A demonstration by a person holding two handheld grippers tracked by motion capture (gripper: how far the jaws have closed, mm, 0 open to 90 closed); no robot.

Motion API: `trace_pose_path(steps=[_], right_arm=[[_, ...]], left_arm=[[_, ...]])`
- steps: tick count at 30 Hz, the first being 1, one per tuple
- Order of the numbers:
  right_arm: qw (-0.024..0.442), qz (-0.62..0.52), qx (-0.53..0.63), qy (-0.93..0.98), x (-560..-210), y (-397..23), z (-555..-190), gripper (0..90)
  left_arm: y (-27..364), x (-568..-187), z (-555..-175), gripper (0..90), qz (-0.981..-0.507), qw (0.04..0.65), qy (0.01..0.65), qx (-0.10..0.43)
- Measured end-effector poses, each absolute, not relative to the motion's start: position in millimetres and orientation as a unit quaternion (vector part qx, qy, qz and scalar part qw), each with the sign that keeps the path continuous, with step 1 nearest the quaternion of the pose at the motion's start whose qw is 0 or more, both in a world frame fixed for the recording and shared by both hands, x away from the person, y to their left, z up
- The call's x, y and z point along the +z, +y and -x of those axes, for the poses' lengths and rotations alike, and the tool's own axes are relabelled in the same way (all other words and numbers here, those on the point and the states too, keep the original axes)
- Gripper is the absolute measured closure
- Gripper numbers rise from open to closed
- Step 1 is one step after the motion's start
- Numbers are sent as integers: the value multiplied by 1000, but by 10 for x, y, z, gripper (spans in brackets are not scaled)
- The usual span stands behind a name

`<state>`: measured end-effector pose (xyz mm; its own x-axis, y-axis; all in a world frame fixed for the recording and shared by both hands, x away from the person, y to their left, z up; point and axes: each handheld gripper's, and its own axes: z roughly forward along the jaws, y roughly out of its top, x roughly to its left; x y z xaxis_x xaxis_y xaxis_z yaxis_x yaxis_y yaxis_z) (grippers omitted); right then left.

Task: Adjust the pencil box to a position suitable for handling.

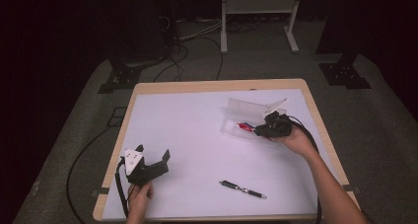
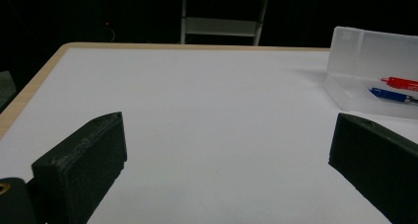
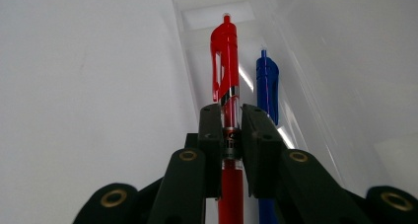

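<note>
A: Status check. The right tool [image 3: 230, 116] is clamped on the red pen [image 3: 225, 61], jaws pressed to either side of the barrel, just behind the clip. The pen lies along the clear plastic case [image 1: 236, 128] at the far right of the surface [image 1: 197, 130], with the blue pen [image 3: 266, 83] just beside it in the tray.

B: And the left tool [image 1: 153, 153]?

A: Near left, jaws spread wide, nothing between them. It rests on the surface, well apart from the case.

B: Failure modes from here?

A: First, slippage. The barrel is round and smooth, and the grip covers a short section of it. If the pen tilts on release, I judge it could roll against the blue pen or hang on the tray wall instead of seating flat.

B: Second?

A: Case displacement. The case looks light, and nothing holds it down. Any downward or sideways push from the right tool could slide it or tip it toward its upright lid [image 2: 374, 46].

B: The jaws themselves?

A: They must open inside a narrow tray. One jaw could nudge the blue pen as they spread.

B: Anything else pending?

A: A black pen [image 1: 242, 189] lies near the front edge, right of centre, apart from both tools. A careless sweep of the forearm could knock it off the surface.
</note>
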<state>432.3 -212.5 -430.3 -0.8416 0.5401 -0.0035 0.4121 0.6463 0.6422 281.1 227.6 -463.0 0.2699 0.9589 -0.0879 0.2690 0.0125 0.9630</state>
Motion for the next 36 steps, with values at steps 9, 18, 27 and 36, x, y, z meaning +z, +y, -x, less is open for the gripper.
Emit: trace_pose_path(steps=[9, 18, 27, 36], right_arm=[[95, -271, 314, 905, -4395, -2112, -4386, 786], [93, -275, 307, 907, -4465, -2101, -4435, 785], [97, -275, 310, 905, -4458, -2101, -4427, 716], [90, -257, 334, 902, -4275, -2104, -4215, 605]], left_arm=[[2275, -4631, -2811, 4, -615, 507, 499, 341], [2275, -4631, -2810, 4, -615, 507, 499, 341], [2276, -4631, -2809, 4, -615, 507, 499, 341], [2272, -4630, -2810, 4, -615, 506, 500, 341]])
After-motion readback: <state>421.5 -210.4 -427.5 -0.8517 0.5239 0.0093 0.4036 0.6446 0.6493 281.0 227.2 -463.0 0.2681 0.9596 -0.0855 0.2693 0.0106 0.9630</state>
